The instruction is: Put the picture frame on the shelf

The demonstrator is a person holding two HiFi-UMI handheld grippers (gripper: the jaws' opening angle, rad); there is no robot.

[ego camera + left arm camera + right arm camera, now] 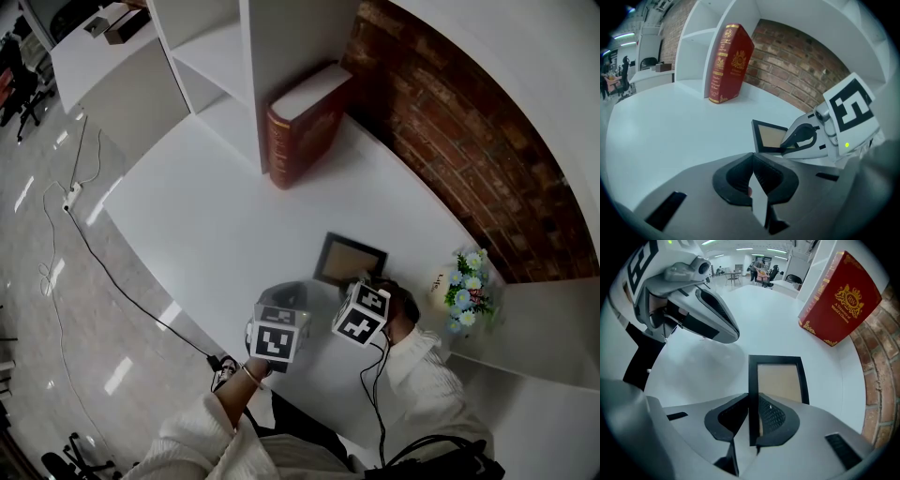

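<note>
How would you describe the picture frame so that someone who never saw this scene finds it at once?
Start at the white table before the brick wall. Between the red book and the vase of flowers sits the picture frame. Only it has a black border round a tan middle.

Black picture frame point(351, 260), red gold-printed book point(302, 131), white shelf point(281, 37)
</note>
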